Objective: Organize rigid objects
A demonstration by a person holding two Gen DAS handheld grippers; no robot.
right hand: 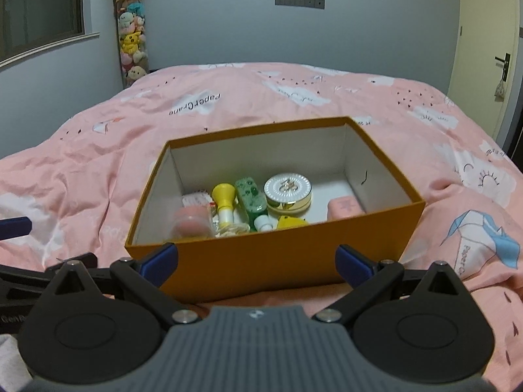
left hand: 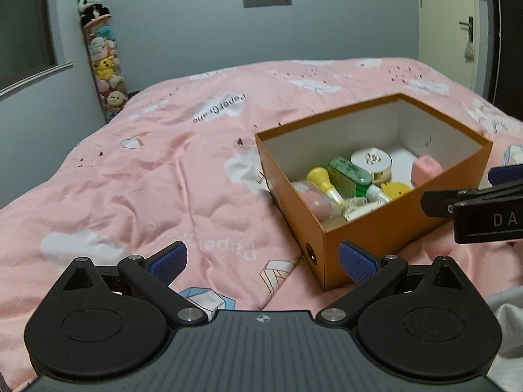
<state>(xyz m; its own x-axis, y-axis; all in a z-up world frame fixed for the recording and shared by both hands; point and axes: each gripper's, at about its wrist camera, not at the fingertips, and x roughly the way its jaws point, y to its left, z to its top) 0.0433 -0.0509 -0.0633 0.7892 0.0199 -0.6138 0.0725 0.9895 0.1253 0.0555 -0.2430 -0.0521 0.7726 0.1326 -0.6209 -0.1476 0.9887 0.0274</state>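
Observation:
An orange cardboard box sits open on the pink bedspread. Inside lie a yellow funnel-shaped bottle, a green bottle, a round white-and-gold tin, a pink block, a pink-lidded clear jar and a yellow piece. My right gripper is open, empty, just in front of the box's near wall. My left gripper is open and empty, left of the box's corner. The right gripper's body shows at the left view's right edge.
The pink bedspread with cloud and paper-crane prints covers the whole bed. A tall clear tube of plush toys topped by a panda stands against the back wall. A door is at the far right, a window at the left.

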